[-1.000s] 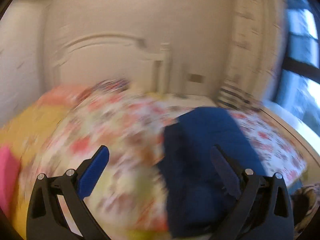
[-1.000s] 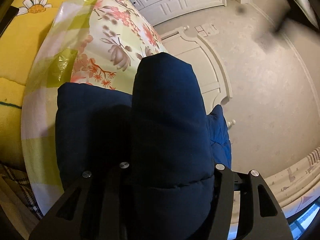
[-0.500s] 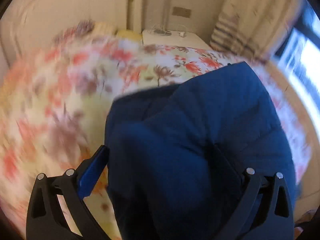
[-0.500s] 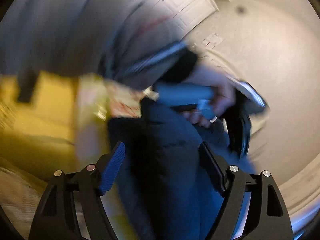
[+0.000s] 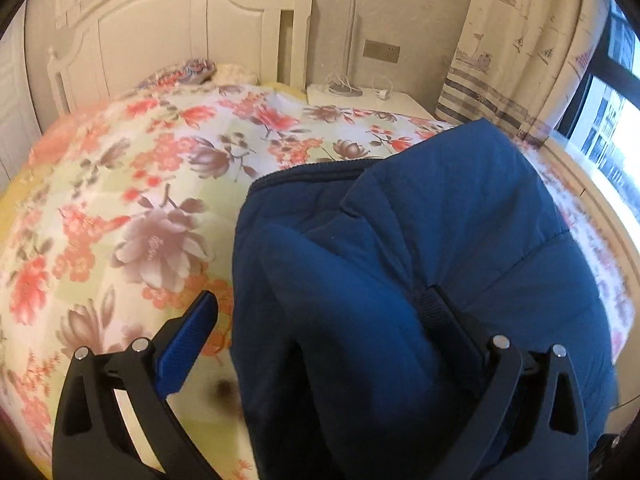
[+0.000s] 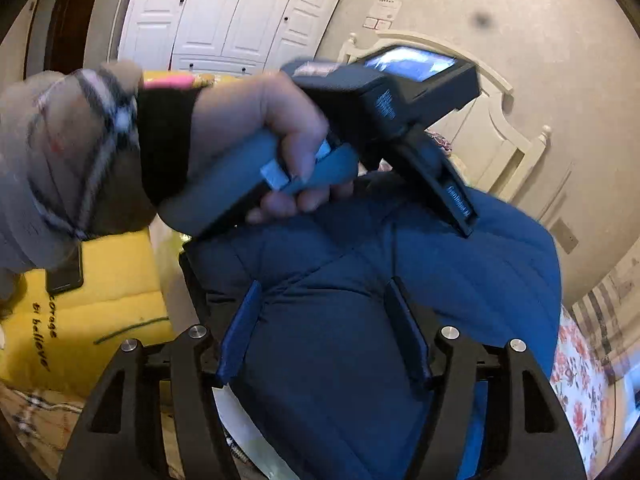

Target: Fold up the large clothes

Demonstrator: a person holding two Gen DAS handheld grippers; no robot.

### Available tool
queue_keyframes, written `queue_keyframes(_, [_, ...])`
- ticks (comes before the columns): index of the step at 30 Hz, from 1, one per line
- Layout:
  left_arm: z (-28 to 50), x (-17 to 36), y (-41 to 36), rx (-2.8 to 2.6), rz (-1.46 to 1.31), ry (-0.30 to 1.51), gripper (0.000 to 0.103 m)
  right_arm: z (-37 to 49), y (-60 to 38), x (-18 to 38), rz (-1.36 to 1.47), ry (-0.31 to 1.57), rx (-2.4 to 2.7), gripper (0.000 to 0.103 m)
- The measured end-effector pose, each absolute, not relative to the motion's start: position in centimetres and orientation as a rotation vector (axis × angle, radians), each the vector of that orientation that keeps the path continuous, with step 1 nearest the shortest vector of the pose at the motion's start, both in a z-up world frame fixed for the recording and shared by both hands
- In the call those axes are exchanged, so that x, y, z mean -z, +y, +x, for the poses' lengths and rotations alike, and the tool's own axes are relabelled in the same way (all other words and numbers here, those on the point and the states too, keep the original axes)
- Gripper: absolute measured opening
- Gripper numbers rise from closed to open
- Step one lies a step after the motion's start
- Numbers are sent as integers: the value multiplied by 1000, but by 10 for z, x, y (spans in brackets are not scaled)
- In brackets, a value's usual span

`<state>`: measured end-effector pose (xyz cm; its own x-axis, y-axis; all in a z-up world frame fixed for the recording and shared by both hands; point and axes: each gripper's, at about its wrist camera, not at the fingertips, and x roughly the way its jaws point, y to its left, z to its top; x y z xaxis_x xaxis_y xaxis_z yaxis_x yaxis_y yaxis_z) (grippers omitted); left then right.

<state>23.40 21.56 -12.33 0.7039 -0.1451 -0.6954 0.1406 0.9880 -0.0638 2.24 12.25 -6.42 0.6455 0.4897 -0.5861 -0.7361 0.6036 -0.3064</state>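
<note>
A navy blue padded jacket lies bunched on the floral bedspread. My left gripper is open, its jaws wide apart over the jacket's near fold; the right finger presses into the fabric. In the right wrist view the jacket fills the lower middle. My right gripper is open, with a fold of jacket between its fingers but not pinched. The left gripper and the hand holding it show above the jacket in that view.
A white headboard and a bedside table stand behind the bed. A curtain and window are at the right. A yellow blanket with a phone on it lies left of the jacket. White wardrobe doors are behind.
My right gripper has opened and let go of the jacket fold. My left gripper has swung over the jacket and come down onto it.
</note>
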Motion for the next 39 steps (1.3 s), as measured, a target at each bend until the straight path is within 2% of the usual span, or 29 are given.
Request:
queue_keyframes(5, [219, 119, 202, 56, 101, 708, 101, 30, 125, 66, -580, 483, -754, 63])
queue_keyframes(13, [199, 136, 221, -9, -2, 599, 101, 29, 128, 75, -640, 455, -767, 64])
queue_keyframes(18, [201, 138, 230, -26, -40, 612, 101, 26, 102, 45, -551, 481, -896, 63])
queue_keyframes(21, [199, 140, 232, -43, -48, 604, 101, 39, 60, 13, -422, 406, -875, 63])
queue_keyframes(24, [195, 140, 232, -79, -45, 588, 101, 81, 12, -14, -264, 371, -739, 60])
queue_keyframes(27, [192, 140, 233, -93, -49, 576, 101, 150, -28, -23, -97, 445, -637, 50])
queue_keyframes(29, [191, 141, 235, -90, -58, 577, 101, 193, -41, -24, -8, 507, -610, 39])
queue_keyframes(30, [191, 141, 235, -88, -61, 577, 101, 210, -41, -23, 14, 531, -609, 38])
queue_keyframes(33, [191, 141, 236, -90, -62, 575, 101, 252, -19, -18, -26, 570, -596, 34])
queue_keyframes(37, [187, 140, 241, -152, -82, 547, 101, 298, 33, 48, -197, 781, -628, 34])
queue_keyframes(39, [186, 143, 245, -164, -92, 551, 101, 300, 43, 49, -246, 778, -616, 35])
